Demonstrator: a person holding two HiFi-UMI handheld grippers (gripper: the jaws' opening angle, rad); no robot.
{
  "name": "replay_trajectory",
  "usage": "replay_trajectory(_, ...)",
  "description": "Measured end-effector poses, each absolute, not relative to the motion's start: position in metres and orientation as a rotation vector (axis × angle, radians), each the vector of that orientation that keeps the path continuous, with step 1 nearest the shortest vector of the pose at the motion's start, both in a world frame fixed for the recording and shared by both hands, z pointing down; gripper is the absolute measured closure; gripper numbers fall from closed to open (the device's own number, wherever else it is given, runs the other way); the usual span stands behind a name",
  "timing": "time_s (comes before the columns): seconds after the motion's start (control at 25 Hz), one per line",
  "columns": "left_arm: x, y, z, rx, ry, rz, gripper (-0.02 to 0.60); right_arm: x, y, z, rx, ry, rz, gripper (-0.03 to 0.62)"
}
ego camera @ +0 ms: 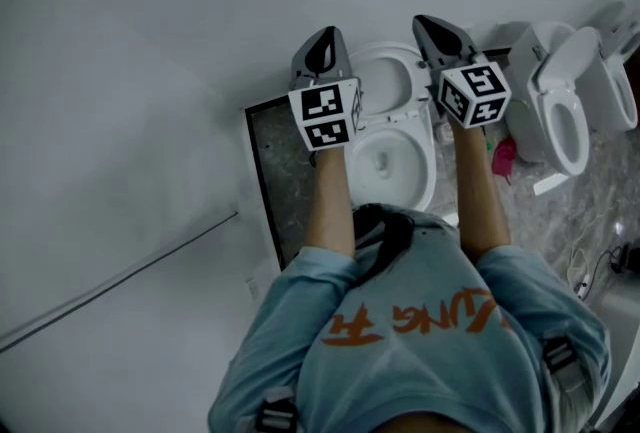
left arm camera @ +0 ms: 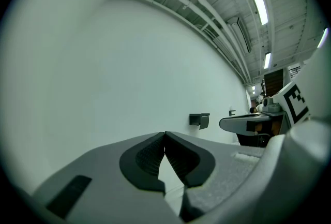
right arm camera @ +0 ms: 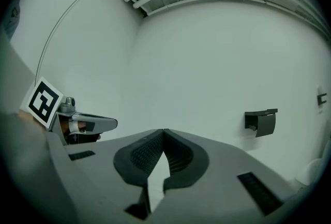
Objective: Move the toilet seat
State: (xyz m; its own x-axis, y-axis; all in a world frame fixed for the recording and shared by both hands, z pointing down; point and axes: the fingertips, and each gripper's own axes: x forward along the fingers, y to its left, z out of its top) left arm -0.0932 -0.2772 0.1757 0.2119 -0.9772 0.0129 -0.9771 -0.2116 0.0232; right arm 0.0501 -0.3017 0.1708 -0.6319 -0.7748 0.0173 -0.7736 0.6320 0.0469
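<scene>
In the head view a white toilet stands against the wall below my hands, its bowl (ego camera: 392,164) open. The seat (ego camera: 385,81) appears tipped up behind the bowl. My left gripper (ego camera: 324,39) is shut and empty, held level above the toilet's left side and pointing at the wall. My right gripper (ego camera: 428,23) is also shut and empty, level above the toilet's right side. Neither touches the seat. In the left gripper view the jaws (left arm camera: 165,134) meet in front of bare wall. The right gripper view shows its jaws (right arm camera: 163,131) closed the same way.
A dark stone panel (ego camera: 285,171) lies left of the toilet. Two more white toilets (ego camera: 565,111) stand to the right, with a pink item (ego camera: 503,157) on the floor between. A black holder (right arm camera: 261,122) hangs on the wall. The person's torso fills the lower frame.
</scene>
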Motion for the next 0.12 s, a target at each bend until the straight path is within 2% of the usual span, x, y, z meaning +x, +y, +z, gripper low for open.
replay_trajectory(0.12,-0.0895,-0.2762,0.1758,2.445,-1.927,-0.025,0.578,0.0494,-0.3004,0.1696,1.333,-2.814,-0.058,0.595)
